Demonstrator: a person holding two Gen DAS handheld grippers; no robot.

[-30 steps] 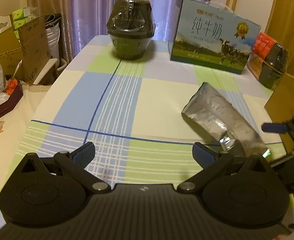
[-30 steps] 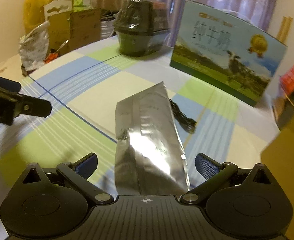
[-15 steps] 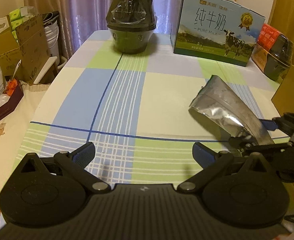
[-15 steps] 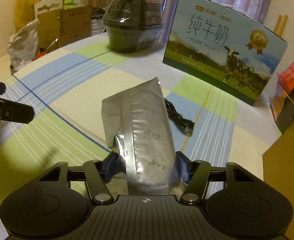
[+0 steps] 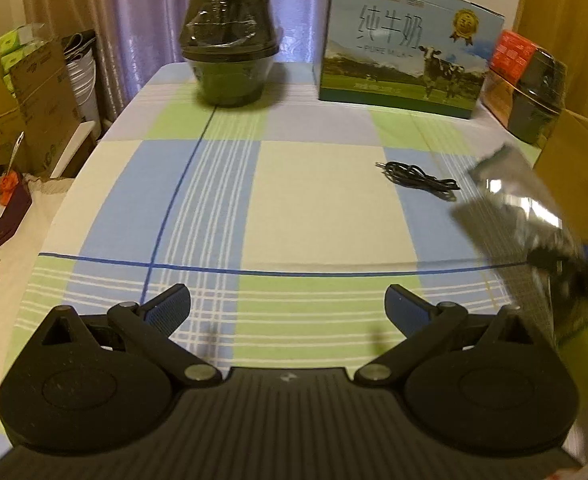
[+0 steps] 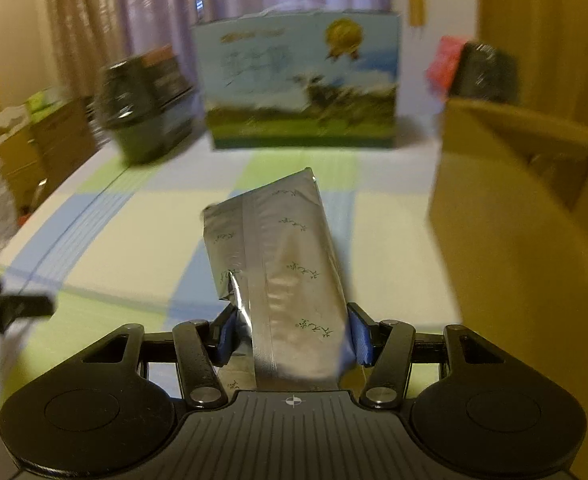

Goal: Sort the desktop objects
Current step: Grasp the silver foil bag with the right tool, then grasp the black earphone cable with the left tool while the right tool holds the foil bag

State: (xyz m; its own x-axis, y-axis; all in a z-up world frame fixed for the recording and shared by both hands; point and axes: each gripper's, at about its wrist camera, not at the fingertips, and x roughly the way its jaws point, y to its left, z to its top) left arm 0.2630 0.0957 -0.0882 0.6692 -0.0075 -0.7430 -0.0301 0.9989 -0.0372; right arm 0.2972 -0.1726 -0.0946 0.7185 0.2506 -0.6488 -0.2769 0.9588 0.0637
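Silver pouch (image 6: 281, 264) clamped in right tool (image 6: 291, 334) | left tool (image 5: 287, 306) spread, holding nothing

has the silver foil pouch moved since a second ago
Yes. The silver foil pouch lay on the tablecloth over the black cable. Now it is lifted in the right gripper and carried right, toward the cardboard box, leaving the cable uncovered.
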